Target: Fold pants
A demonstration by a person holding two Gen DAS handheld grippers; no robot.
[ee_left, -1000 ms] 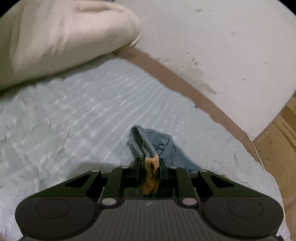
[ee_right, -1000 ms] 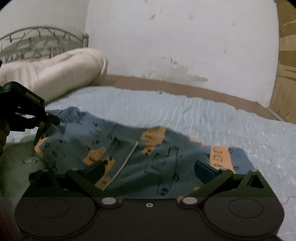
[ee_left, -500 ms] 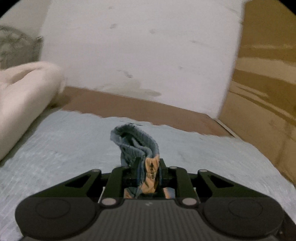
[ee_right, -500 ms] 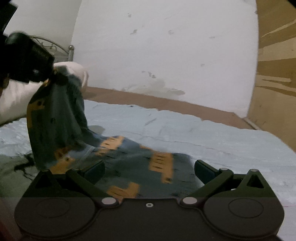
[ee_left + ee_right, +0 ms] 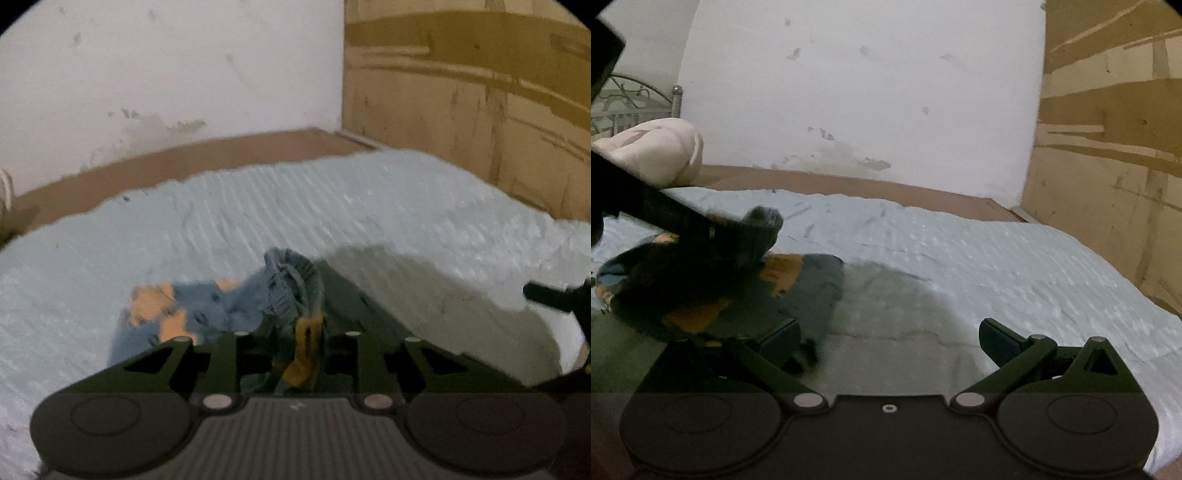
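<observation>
Left wrist view: the left gripper (image 5: pixel 302 343) is clamped on a bunched edge of the pants (image 5: pixel 207 306), blue knit with orange patches, ribbed hem sticking up past the fingertips. The rest of the garment trails left and forward on the light blue bedspread (image 5: pixel 332 199). The tip of the other gripper shows at the far right edge. A white wall (image 5: pixel 166 74) and a wooden wardrobe (image 5: pixel 472 92) stand behind the bed.

Right wrist view: the right gripper (image 5: pixel 888 341) is spread wide and empty, hovering just above the bedspread (image 5: pixel 997 258) beside the garment's right edge. The pants (image 5: pixel 798 280) lie in a heap to its left, partly doubled over. The left gripper (image 5: pixel 738 230) comes in from the upper left, blurred, with the hem pinched above the pile. A cream pillow (image 5: pixel 657 147) and a metal headboard (image 5: pixel 631 99) sit at the far left.

Step, as I judge it: a fold-over is under way, one end carried across the rest. Next move probably calls for laying the held edge down aligned on the lower layer, then letting go; the free gripper could pin or smooth the pile. Whether the layers line up is hard to tell through the blur.
</observation>
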